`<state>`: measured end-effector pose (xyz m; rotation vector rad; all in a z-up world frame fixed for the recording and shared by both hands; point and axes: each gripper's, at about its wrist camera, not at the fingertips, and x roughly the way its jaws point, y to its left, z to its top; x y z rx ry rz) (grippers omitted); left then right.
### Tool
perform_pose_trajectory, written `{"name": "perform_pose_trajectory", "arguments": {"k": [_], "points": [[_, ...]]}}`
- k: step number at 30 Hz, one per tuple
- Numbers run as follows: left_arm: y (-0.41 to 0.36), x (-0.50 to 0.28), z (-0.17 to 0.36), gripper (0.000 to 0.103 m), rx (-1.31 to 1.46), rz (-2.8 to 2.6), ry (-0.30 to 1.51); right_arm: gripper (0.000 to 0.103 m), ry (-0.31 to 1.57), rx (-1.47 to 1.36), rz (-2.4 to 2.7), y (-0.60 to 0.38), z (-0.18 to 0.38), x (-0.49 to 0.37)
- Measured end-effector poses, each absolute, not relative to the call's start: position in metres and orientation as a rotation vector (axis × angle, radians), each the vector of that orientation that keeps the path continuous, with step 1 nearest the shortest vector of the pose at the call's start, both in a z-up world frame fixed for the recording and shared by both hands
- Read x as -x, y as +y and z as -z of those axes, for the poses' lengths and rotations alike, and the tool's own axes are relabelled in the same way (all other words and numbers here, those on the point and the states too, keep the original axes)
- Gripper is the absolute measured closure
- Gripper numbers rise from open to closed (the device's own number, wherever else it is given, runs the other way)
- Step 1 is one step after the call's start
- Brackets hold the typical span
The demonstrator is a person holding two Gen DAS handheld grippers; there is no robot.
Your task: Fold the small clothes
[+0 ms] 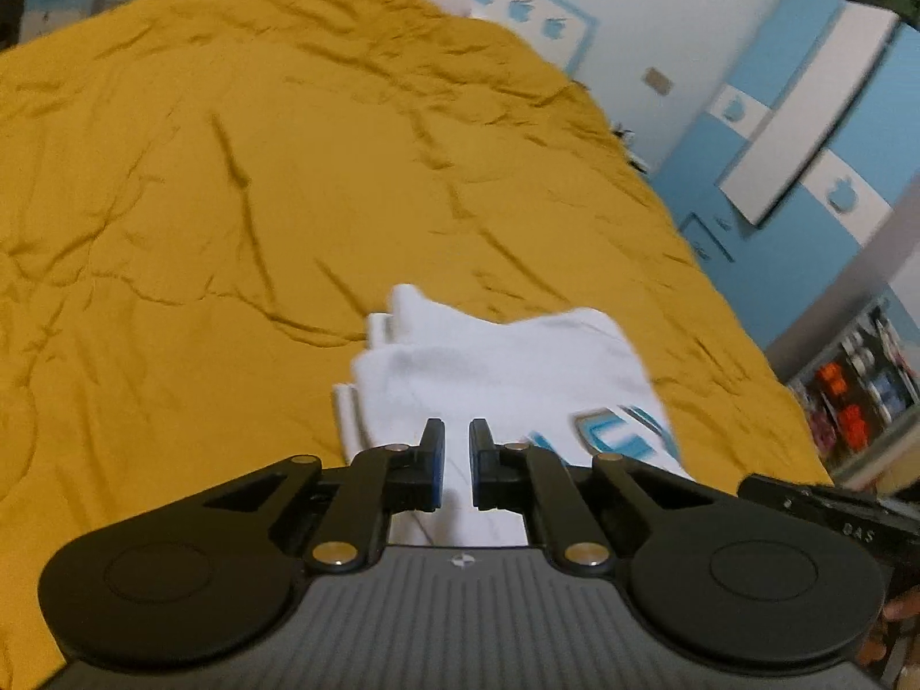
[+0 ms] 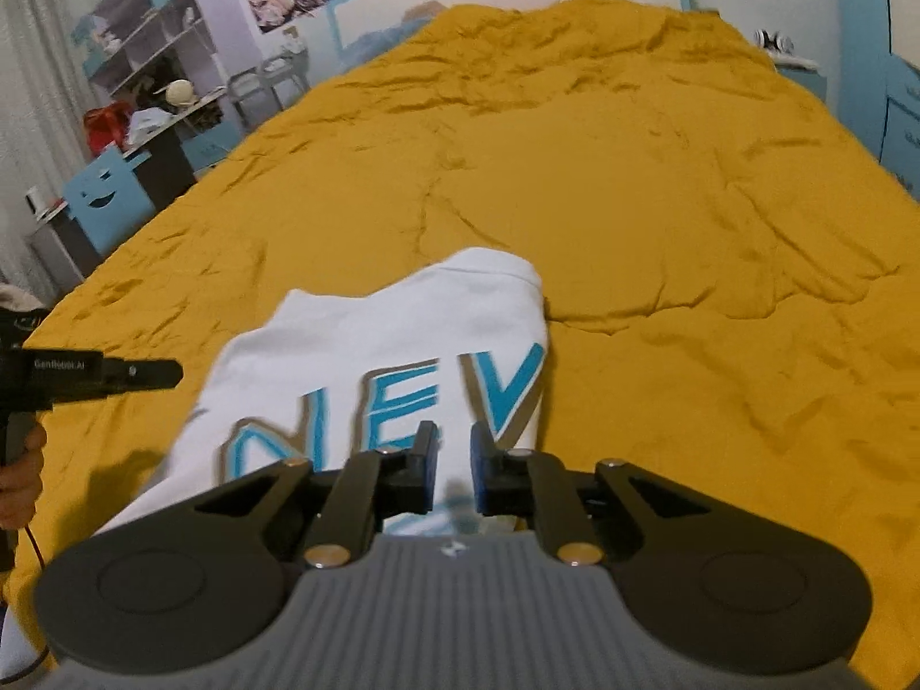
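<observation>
**White shirt gripped on yellow bedspread**

A white shirt (image 2: 379, 345) with blue lettering is seen bunched at lower centre on the bedspread (image 2: 632, 201). Its near edge is pinched by the nearly closed left gripper (image 1: 457, 463) and right gripper (image 2: 454, 468). The lettering is cut off and blurred.

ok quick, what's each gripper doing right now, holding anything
left gripper: closed on the near edge of the white shirt.
right gripper: closed on the same white shirt, by its blue lettering.
</observation>
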<state>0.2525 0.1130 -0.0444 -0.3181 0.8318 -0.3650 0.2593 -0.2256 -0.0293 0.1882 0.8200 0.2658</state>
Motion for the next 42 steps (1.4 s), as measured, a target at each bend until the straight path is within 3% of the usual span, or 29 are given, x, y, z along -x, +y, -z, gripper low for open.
{"name": "perform_pose_trajectory", "arguments": {"k": [8,14,26,36,39,40,42], "points": [[0.082,-0.189,0.030,0.095,0.214,0.448,0.831,0.092,0.813,-0.097,-0.277,-0.210,0.008,-0.185],[0.072,-0.156,0.045,0.095,0.127,0.417,0.845,0.092,0.828,-0.051,-0.256,-0.204,0.028,-0.145],[0.076,-0.149,0.109,0.097,0.082,0.374,0.929,0.096,0.900,-0.013,-0.250,-0.194,0.088,-0.139],[0.079,-0.146,0.092,0.097,0.082,0.389,0.916,0.096,0.921,-0.006,-0.249,-0.195,0.083,-0.141],[0.076,-0.142,0.073,0.084,0.052,0.398,0.877,0.080,0.925,-0.011,-0.260,-0.195,0.064,-0.145],[0.074,-0.139,0.063,0.077,0.037,0.402,0.848,0.069,0.915,-0.019,-0.266,-0.196,0.055,-0.145],[0.069,-0.134,0.044,0.071,0.007,0.393,0.784,0.064,0.873,-0.005,-0.263,-0.195,0.038,-0.141]]}}
